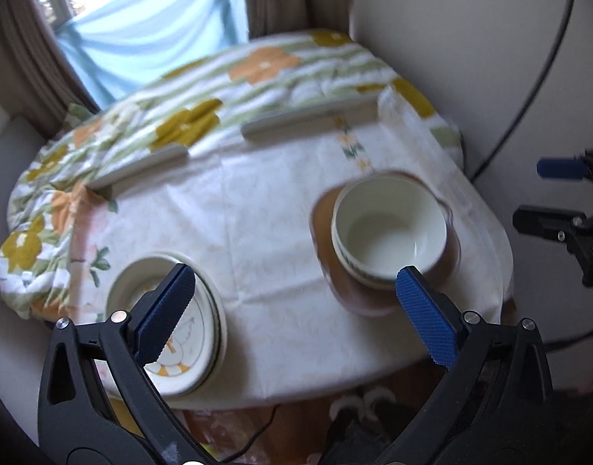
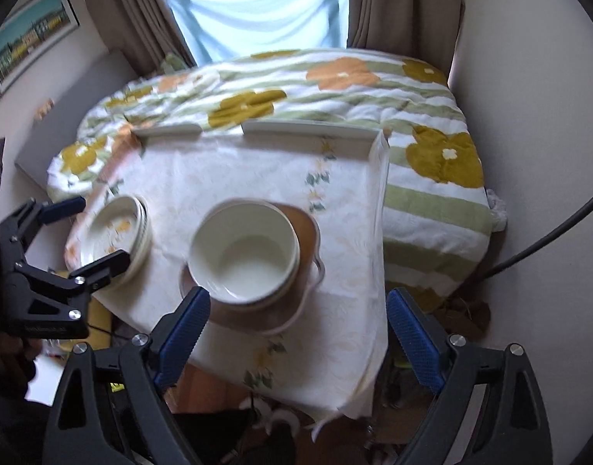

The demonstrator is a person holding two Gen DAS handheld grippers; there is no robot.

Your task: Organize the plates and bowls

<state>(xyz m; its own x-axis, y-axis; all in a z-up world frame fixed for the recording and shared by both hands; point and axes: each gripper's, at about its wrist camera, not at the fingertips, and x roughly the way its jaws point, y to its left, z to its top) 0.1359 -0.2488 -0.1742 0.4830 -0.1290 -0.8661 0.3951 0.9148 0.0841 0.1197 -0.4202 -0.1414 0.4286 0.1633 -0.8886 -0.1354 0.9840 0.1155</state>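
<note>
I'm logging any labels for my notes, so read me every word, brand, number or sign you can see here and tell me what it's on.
No text can be read in either view.
Left gripper: a faint line of embossed lettering on its black body, too small and blurred to read.
Stack of plates: a duck drawing only, no words.
Stack of bowls: plain, no lettering.
Framed picture on the wall: a scene only, no legible words.

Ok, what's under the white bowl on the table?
The white bowl looks nested in at least one more bowl, whose patterned rim shows beneath it. The stack rests on a brown plate. The plate's middle is covered, so anything there is hidden.
</note>
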